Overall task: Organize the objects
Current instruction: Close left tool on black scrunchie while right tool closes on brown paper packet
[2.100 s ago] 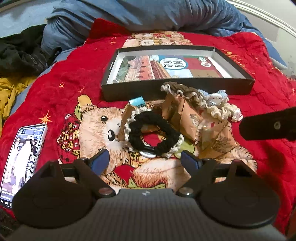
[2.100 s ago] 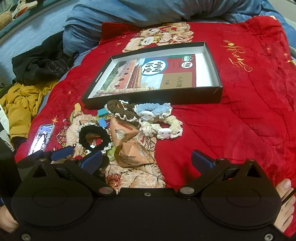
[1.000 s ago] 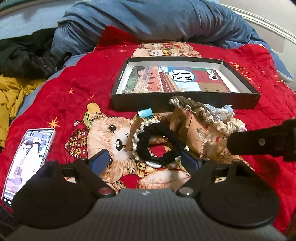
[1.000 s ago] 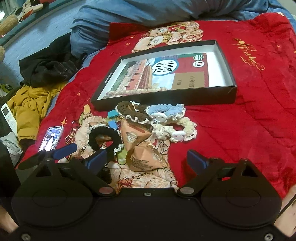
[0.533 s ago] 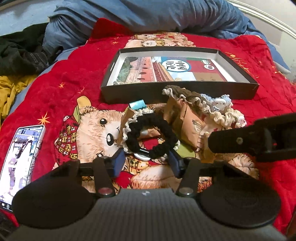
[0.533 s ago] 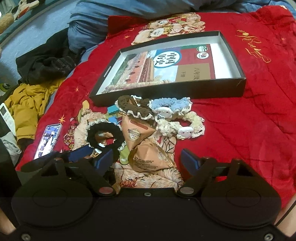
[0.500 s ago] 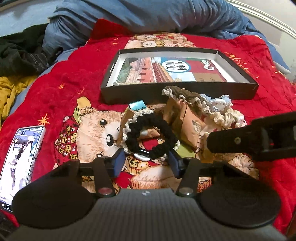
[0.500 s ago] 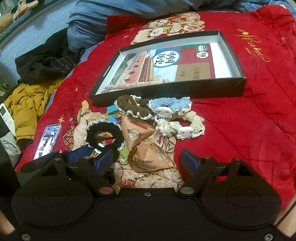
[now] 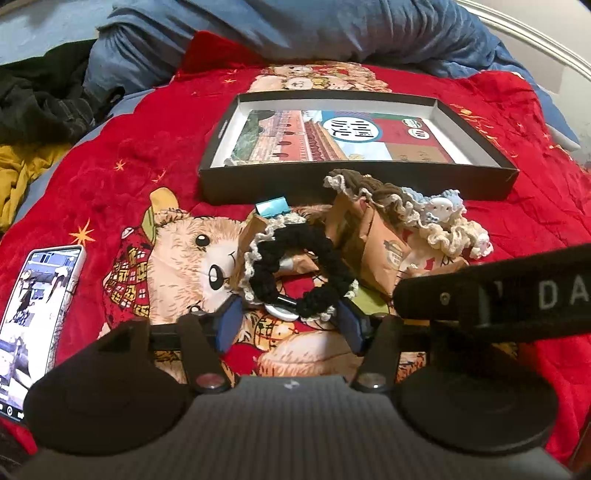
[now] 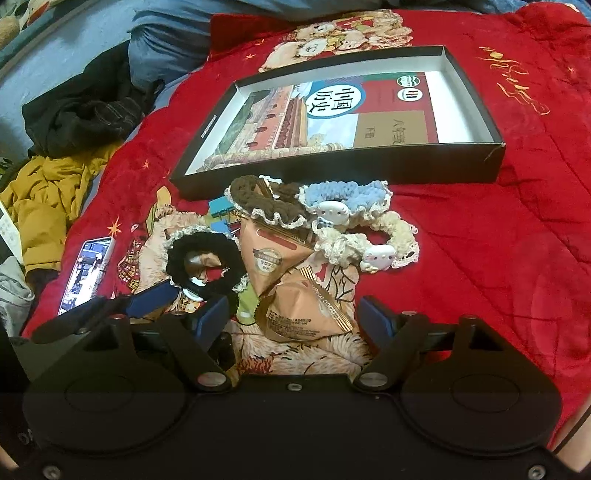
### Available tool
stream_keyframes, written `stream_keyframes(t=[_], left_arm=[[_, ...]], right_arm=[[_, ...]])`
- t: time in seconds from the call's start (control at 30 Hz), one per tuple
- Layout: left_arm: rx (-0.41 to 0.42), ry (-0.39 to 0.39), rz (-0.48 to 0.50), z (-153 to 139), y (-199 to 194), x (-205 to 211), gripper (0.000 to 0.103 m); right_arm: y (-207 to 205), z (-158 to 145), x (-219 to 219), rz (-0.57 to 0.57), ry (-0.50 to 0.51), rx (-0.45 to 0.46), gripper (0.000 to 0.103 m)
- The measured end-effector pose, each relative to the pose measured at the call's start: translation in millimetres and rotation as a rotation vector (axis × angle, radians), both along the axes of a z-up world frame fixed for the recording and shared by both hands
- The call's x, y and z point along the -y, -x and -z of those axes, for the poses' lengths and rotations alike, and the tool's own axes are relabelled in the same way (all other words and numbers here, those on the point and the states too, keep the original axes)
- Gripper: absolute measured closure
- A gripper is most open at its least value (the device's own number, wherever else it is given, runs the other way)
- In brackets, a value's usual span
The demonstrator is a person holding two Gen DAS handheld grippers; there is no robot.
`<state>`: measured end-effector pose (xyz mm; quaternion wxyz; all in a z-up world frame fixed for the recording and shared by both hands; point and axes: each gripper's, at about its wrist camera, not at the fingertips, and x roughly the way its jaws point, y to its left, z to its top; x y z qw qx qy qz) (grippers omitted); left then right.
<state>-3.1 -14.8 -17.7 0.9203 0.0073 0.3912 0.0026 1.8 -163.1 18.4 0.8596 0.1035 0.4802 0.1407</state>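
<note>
A black scrunchie with a pale lace edge lies on the red bear blanket. My left gripper is shut on its near end, by the white charm. In the right wrist view a brown triangular snack packet lies between the fingers of my right gripper. Those jaws are closing, and a gap still shows at the left pad. A second packet sits just beyond. Brown, blue and cream scrunchies lie behind it.
A shallow black box holding a book stands past the pile. A blue clip lies before the box. A phone rests at the left, dark and yellow clothes farther left, and a blue duvet behind.
My left jaws have narrowed onto the black scrunchie's near end. My right gripper has come forward and lower over the brown packet, and its jaws have narrowed a little.
</note>
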Motion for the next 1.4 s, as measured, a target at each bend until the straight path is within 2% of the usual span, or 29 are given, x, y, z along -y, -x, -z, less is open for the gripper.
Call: stream_keyframes(t=[0.1,0.27,0.73,1.17,1.4], left_arm=[[0.003,0.002,0.012,-0.2,1.0,1.1,0.059],[0.01,0.001,0.019,-0.7,3.2,2.4,0.068],[0.01,0.021,0.019,-3.9,6.5,-0.7,0.077],[0.017,0.025,0.057,-10.4,17.3,3.3,0.078],[0.078,0.021,0.08,-21.0,31.4,5.9,0.079]], right_arm=[[-0.7,0.7,-1.2,-0.002,-0.003,-0.001,0.028],[-2.3,4.0,-0.7,0.005,-0.016,-0.029,0.038],[-3.7,6.1,-2.5,-0.004,-0.004,-0.02,0.061],[0.6,0.9,-1.5,-0.029,0.002,-0.025,0.065],[9.8,-12.9,1.4,-0.046,-0.003,-0.019,0.068]])
